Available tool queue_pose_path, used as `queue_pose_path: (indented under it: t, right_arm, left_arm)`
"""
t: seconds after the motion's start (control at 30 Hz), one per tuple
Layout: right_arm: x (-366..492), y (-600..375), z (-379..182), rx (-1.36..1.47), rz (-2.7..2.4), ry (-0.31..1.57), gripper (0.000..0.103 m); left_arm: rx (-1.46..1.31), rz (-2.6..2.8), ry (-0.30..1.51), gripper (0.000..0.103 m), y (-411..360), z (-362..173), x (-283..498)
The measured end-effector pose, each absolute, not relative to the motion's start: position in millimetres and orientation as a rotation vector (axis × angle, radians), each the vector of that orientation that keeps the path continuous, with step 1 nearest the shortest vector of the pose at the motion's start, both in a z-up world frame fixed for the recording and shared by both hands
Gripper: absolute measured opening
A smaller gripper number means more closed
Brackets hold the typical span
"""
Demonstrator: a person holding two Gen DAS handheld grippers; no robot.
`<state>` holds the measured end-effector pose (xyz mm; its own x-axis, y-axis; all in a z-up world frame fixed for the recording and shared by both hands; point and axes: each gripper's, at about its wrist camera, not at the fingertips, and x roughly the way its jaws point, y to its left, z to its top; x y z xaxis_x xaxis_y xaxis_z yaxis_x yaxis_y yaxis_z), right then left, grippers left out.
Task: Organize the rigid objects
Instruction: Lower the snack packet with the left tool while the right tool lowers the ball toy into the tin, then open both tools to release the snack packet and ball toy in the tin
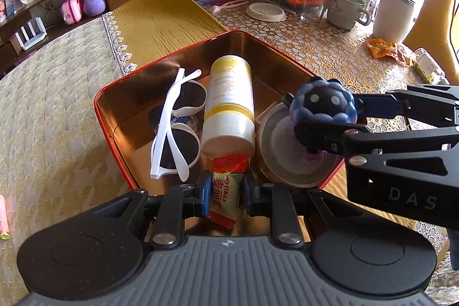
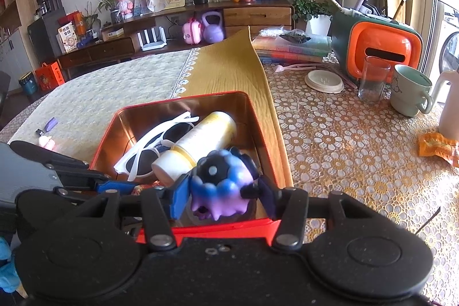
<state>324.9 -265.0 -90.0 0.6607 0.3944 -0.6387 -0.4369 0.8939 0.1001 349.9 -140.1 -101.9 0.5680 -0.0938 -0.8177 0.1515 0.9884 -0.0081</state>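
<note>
A red tin box [image 1: 114, 134] [image 2: 255, 116] with a gold inside holds white sunglasses [image 1: 175, 131] [image 2: 160, 139], a white and yellow bottle [image 1: 229, 102] [image 2: 198, 142] lying down, and a round lidded container [image 1: 287, 151]. My left gripper [image 1: 223, 197] is shut on a red and gold snack packet [image 1: 223, 194] at the box's near edge. My right gripper [image 2: 223, 191] [image 1: 330, 119] is shut on a blue and purple bumpy toy [image 2: 221, 179] [image 1: 324, 105], held over the box's near right corner, above the round container.
On the patterned tablecloth to the right stand an orange and green appliance [image 2: 378, 50], a glass [image 2: 373, 79], a mug [image 2: 410, 93], a white jug [image 1: 393, 13] and an orange wrapper [image 2: 436, 145]. A round lid [image 2: 324, 81] and stacked books [image 2: 289, 45] lie behind. Small items [image 2: 47, 134] lie left.
</note>
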Motion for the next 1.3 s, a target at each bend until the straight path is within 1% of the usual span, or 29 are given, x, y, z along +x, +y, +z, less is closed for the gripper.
queue_pose_path:
  t: [0.1,0.63,1.03,1.17,1.23,1.3]
  right_arm:
    - [323,-266,-88,-0.056,0.466,0.699,0.059]
    - [305,-271,-71,-0.04,0.458,0.678,0.06]
    - [275,-265,-56,-0.013,0.49,0.68,0.063]
    - [260,-257,-48,-0.027,0.508,0.667,0.065]
    - [249,-250,-43,-0.063,0.518,0.642,0.069]
    - [239,-244,-39,-0.085,0.535,0.621,0.07]
  left_arm:
    - [0.063,-0.146,0.967,0.022,-140,-101,351]
    - [0.017,-0.161,0.963,0.022,-129,-87,331]
    - [-0.018,-0.165,0.872,0.022,-107,-54,291]
    - [-0.031,-0.165,0.849,0.022,-97,-44,277]
    - [-0.044,-0.164,0.841,0.022,-91,-39,270]
    - [-0.054,-0.163,0.833,0.022,-84,-34,262]
